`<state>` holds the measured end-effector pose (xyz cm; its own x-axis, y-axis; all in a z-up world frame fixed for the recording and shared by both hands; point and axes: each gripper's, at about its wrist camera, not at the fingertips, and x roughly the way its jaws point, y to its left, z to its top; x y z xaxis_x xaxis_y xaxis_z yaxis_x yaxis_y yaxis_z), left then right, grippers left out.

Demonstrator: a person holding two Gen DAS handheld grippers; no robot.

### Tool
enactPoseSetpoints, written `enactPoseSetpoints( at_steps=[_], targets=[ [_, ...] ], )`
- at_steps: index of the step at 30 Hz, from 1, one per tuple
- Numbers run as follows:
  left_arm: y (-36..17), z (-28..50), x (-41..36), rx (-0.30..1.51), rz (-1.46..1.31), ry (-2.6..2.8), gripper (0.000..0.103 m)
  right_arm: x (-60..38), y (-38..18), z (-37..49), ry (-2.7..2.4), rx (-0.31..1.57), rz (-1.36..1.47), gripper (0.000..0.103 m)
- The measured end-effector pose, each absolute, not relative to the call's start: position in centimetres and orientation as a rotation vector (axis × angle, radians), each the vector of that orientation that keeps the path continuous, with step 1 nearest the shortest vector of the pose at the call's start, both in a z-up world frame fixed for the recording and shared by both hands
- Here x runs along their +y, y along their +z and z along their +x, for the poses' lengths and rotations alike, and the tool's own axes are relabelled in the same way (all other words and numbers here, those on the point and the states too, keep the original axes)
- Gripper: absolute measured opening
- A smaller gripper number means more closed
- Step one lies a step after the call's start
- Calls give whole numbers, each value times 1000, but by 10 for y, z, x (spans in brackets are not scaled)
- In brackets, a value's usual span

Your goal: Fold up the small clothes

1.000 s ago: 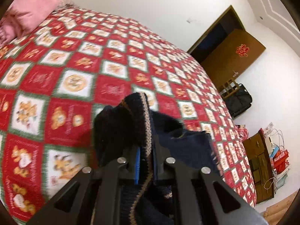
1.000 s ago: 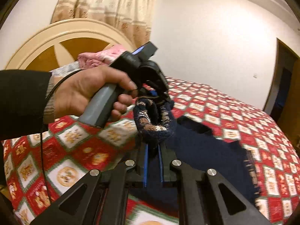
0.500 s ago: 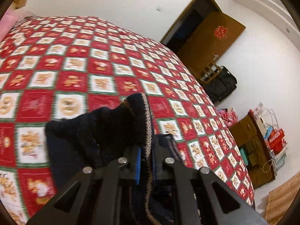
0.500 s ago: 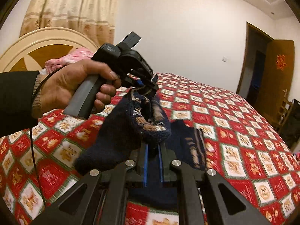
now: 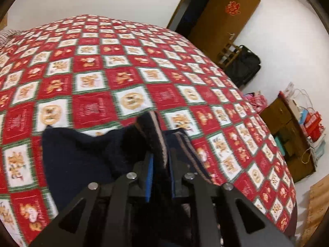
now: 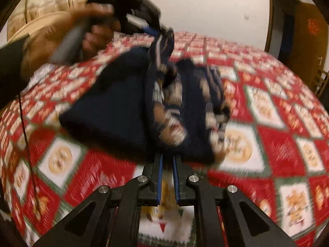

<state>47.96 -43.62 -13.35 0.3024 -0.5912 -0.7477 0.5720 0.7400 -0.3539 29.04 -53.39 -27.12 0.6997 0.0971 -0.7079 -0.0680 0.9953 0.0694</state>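
1. Bed (image 5: 127,65) with a red, white and green patchwork quilt (image 6: 277,144) fills most of both views; picture blurred in the right wrist view.
2. Dark navy knit garment (image 6: 115,107) with tan and white patterned bands lies partly doubled on the quilt, centre of the right wrist view; in the left wrist view it sits lower centre and lower left.
3. Brown door (image 5: 224,14) stands open, upper right of the left wrist view; black bag (image 5: 244,65) below it, wooden cabinet (image 5: 287,131) with bags at right edge.
4. Left gripper (image 5: 160,160): fingers opening, a patterned hem fold of the garment standing between them, pads no longer pressing hard. In the right wrist view it shows upper centre, held by a hand (image 6: 90,30) in a dark sleeve.
5. Right gripper (image 6: 167,164): fingers together at the near edge of the garment; whether cloth is pinched I cannot tell.
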Motion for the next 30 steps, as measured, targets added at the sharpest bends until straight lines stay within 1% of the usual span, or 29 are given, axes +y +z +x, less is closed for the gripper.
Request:
enactPoseSetpoints(
  at_steps=[1, 2, 3, 5, 6, 7, 8, 9, 10, 11, 12, 16, 20, 21, 25, 28, 30],
  targets=[
    [-131, 480, -429, 1003, -56, -773, 23, -538, -274, 289, 90, 808, 57, 9],
    [-128, 479, -425, 996, -79, -778, 25, -544, -275, 287, 95, 817, 81, 9],
    [-122, 475, -420, 978, -89, -795, 28, -553, -271, 283, 99, 808, 109, 9],
    [-115, 464, -414, 939, -56, -810, 41, -570, -257, 273, 64, 759, 120, 11],
    [-113, 455, -408, 912, -36, -808, 56, -580, -248, 270, 59, 728, 142, 13],
    [-113, 447, -402, 891, -23, -809, 66, -589, -240, 271, 59, 705, 171, 18],
    [-116, 439, -396, 878, -6, -803, 69, -598, -232, 274, 61, 689, 204, 24],
    [-121, 434, -391, 875, 8, -798, 69, -607, -224, 282, 88, 680, 251, 41],
    [-129, 425, -382, 879, 17, -799, 69, -612, -219, 290, 116, 669, 297, 54],
    [-135, 424, -377, 884, 16, -791, 69, -618, -213, 302, 146, 650, 343, 56],
    [-143, 421, -369, 887, 11, -771, 69, -623, -209, 320, 196, 643, 391, 56],
    [-167, 410, -337, 880, -20, -679, 69, -622, -210, 387, 276, 711, 458, 56],
    [-191, 403, -313, 931, -89, -641, 69, -608, -231, 453, 319, 818, 489, 56],
    [-198, 401, -311, 949, -102, -646, 69, -608, -236, 464, 324, 833, 509, 56],
    [-217, 393, -314, 991, -111, -683, 69, -601, -261, 501, 382, 910, 589, 50],
    [-221, 390, -320, 994, -115, -697, 70, -590, -266, 514, 429, 930, 586, 48],
    [-220, 389, -324, 989, -96, -706, 73, -585, -270, 522, 423, 978, 550, 48]
  ],
)
